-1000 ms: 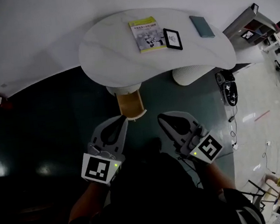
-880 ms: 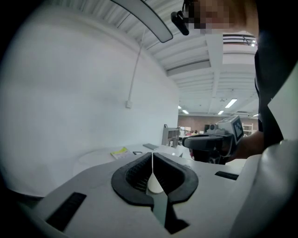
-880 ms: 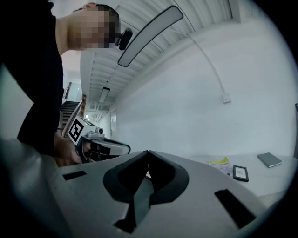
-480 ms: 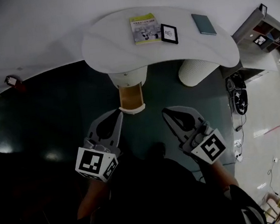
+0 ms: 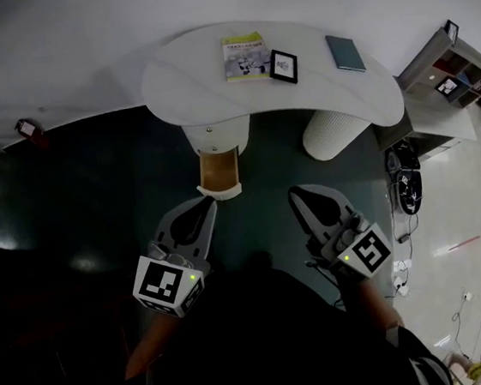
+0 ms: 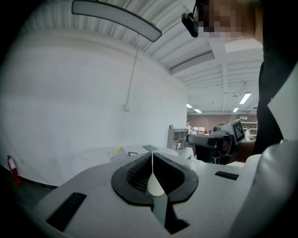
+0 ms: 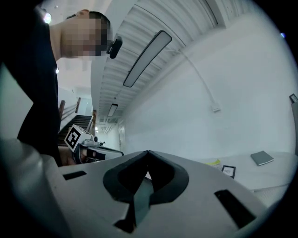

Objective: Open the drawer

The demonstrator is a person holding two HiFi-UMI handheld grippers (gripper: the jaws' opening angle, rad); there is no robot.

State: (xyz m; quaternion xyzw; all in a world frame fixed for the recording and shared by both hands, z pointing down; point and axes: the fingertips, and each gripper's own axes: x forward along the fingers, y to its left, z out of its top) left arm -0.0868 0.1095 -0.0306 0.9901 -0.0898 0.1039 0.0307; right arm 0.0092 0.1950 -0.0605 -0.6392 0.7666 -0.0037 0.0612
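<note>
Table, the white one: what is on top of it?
On the white table lie a yellow-green booklet, a small black-framed picture and a dark grey notebook. Whatever is beneath those three is covered.

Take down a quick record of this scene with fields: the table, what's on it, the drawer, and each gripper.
table: white curved top
on table: yellow-green booklet, small black-framed item, grey notebook, side by side
drawer: under the table, pulled out, wooden inside showing
left gripper: jaws together, nothing between them
right gripper: jaws together, nothing between them
placement: both grippers short of the table; the left one's tip is nearer the drawer front in the head view
</note>
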